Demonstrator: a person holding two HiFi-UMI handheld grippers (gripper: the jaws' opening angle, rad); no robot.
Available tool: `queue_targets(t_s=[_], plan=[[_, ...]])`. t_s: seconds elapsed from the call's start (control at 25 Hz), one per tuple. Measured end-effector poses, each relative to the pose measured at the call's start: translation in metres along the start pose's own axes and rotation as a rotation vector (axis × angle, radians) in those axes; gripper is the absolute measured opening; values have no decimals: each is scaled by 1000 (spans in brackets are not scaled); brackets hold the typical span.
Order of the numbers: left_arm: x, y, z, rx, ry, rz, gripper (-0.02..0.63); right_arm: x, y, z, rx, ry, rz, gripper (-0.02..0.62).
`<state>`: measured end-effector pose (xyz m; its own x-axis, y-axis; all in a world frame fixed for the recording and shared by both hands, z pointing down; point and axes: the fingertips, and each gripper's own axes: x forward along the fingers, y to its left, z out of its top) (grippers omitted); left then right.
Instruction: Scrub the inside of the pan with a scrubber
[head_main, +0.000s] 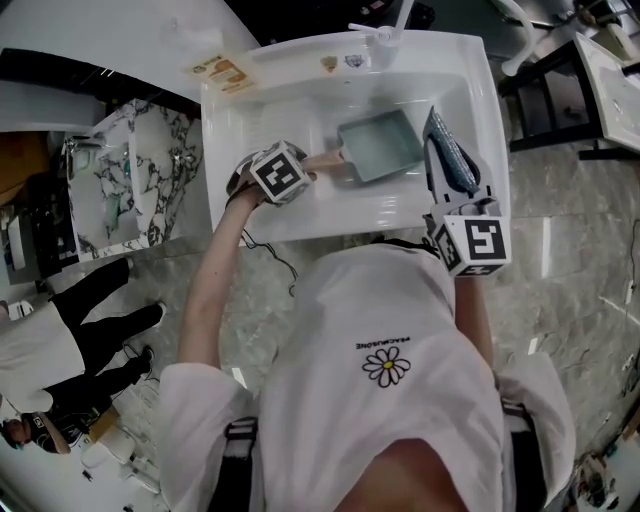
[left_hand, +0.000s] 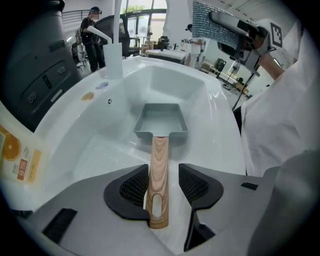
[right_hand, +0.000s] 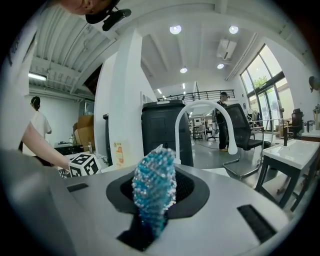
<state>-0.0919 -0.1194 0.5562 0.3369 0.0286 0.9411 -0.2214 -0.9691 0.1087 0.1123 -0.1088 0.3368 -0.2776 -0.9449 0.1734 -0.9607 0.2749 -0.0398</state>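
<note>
**A:** Where does the pan (head_main: 380, 146) sit?

**B:** Flat in the white sink (head_main: 232, 120), at the centre of the head view. Its wooden handle (left_hand: 159, 170) points lower left. I'd say no scrubbing has begun and this step is getting hold of the pan.

**A:** And the left tongs (left_hand: 164, 184)?

**B:** Spread wide and straddling the handle near its end. The pads aren't pressing, and a gap shows on the handle's right-hand side.

**A:** The right tongs (right_hand: 154, 200)?

**B:** Clamped on the blue beaded scrubber (right_hand: 152, 175), up at the sink's right edge, clear of the pan.

**A:** What's next?

**B:** Probably close the left tongs on the handle to steady the pan. Then bring the scrubber down and left onto the pan's floor. The handle looks slim and smooth, so it wants a square, firm pinch, or the pan may swivel.
</note>
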Motion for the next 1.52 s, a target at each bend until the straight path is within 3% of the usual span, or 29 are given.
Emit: queue_targets(t_s=[0.4, 0.8, 1.0, 1.24, 1.52], plan=[[14, 0, -10, 38, 104, -16, 144, -5, -1, -7, 6, 16, -16, 63], [15, -4, -18, 64, 175, -21, 140, -1, 1, -13, -11, 43, -3, 63], [-2, -9, -2, 56, 102, -38, 140, 6, 0, -12, -33, 66, 34, 63], [-29, -3, -2, 104, 130, 18, 138, 21, 0, -18, -13, 140, 114, 63], [-42, -1, 1, 145, 154, 46, 137, 34, 0, -31, -20, 207, 142, 63]])
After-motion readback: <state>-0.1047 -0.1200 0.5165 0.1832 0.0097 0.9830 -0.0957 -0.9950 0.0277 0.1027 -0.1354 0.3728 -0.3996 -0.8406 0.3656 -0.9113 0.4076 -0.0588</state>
